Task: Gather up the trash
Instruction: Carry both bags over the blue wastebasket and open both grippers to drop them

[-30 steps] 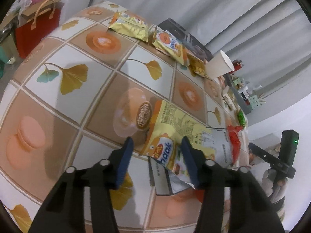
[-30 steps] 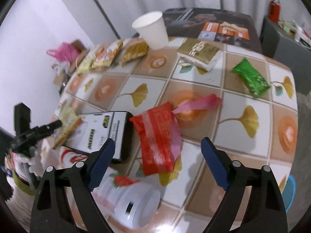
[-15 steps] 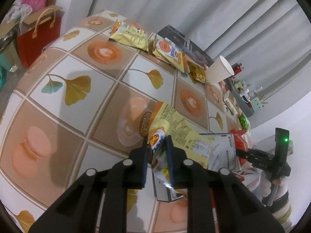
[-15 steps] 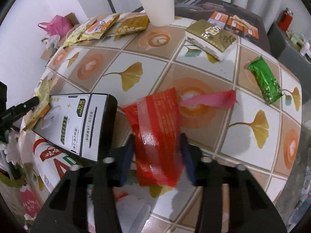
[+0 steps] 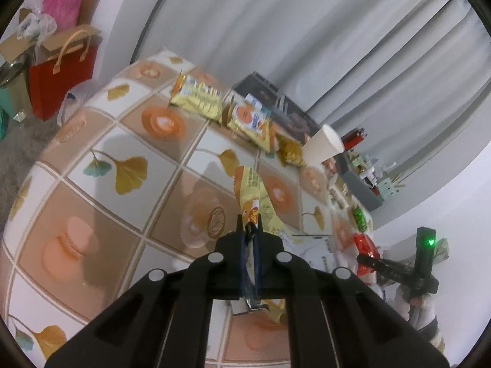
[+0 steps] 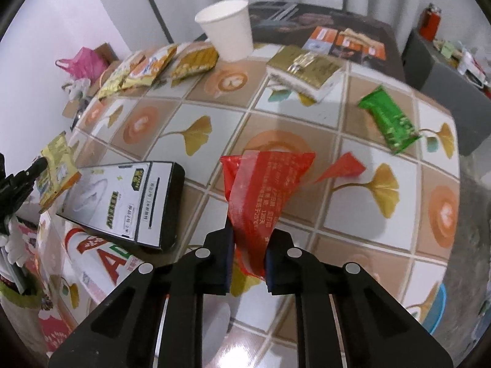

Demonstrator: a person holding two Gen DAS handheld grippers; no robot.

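My left gripper [image 5: 250, 233] is shut on a yellow snack wrapper [image 5: 253, 197] and holds it lifted above the patterned table [image 5: 122, 141]. My right gripper [image 6: 248, 251] is shut on a red wrapper [image 6: 260, 184], raised off the table [image 6: 353, 214]. The yellow wrapper also shows at the far left of the right wrist view [image 6: 56, 171]. The red wrapper shows small in the left wrist view [image 5: 365, 247].
A white paper cup [image 6: 228, 33], several yellow snack packs [image 6: 147, 67], a gold-topped box [image 6: 307, 70] and a green wrapper [image 6: 388, 121] lie on the far table. A black-and-white box [image 6: 122, 202] lies left of the red wrapper. A red bag [image 5: 61, 76] stands on the floor.
Both grippers closed from open, the left on the yellow wrapper and the right on the red wrapper. Both wrappers have been lifted off the table.
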